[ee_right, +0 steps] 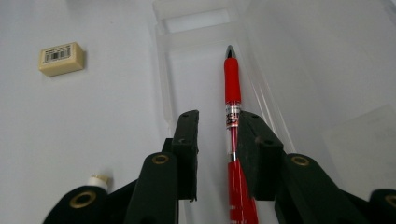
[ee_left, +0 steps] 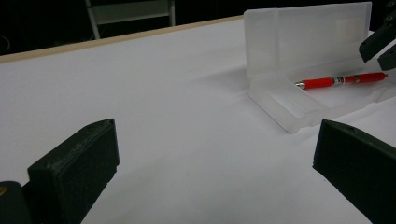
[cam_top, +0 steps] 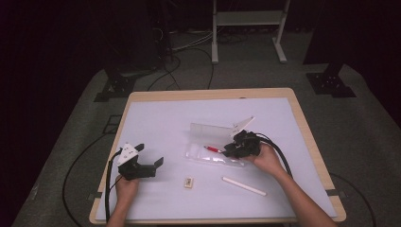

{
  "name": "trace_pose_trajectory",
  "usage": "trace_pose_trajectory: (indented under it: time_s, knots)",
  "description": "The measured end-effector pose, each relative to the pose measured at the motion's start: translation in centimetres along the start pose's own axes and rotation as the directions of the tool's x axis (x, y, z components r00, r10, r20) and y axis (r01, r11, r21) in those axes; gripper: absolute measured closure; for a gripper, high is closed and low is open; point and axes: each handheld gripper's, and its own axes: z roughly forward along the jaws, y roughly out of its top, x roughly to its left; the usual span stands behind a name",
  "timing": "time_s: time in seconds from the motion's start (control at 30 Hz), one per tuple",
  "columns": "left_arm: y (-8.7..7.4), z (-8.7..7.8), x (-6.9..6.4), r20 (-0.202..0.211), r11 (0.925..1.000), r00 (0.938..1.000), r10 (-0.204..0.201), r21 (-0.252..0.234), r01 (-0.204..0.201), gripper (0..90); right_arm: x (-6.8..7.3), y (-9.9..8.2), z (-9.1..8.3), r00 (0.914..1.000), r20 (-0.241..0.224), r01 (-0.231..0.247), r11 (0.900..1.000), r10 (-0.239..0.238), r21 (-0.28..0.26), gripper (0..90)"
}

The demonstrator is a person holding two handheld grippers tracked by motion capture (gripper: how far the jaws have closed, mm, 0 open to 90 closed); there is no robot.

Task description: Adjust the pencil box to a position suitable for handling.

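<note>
Red pen (ee_right: 232, 88) lies lengthwise in the tray of the clear plastic pencil case (cam_top: 213, 153), right of the table's centre; case lid stands open behind it. The right gripper (ee_right: 219, 135) sits over the pen's rear half, jaws partly spread. A gap shows on the left side; the right pad lies close against the barrel, contact not resolvable. No pinch, so the pen rests free in the tray.

The left gripper (cam_top: 151, 163) is near the table's left edge, jaws spread wide, nothing between them.

An eraser (cam_top: 188, 182) with barcode label and a white stick (cam_top: 244, 186) lie toward the near edge, apart from the case.

Handling judgement: pen is light, stiff and smooth-barrelled, likely to roll or slip under an off-centre grip. The rubbery red sleeve near the tip, or the mid-barrel by the label, gives the surest hold; grip across the barrel. The case is thin, light plastic and may slide or tip if nudged; steady the tray wall if the pen snags.
</note>
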Motion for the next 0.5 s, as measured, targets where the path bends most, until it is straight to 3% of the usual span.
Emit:
trace_pose_trajectory:
  time_s: [0.5]
  knots:
    - [0.0, 0.0, 0.0, -0.001, 1.0, 1.0, 0.0, 0.001, 0.0, 0.0, 1.6, -1.0, -1.9, 0.9999, -0.01, -0.011, 0.9999, 0.011, -0.008, 62.2]
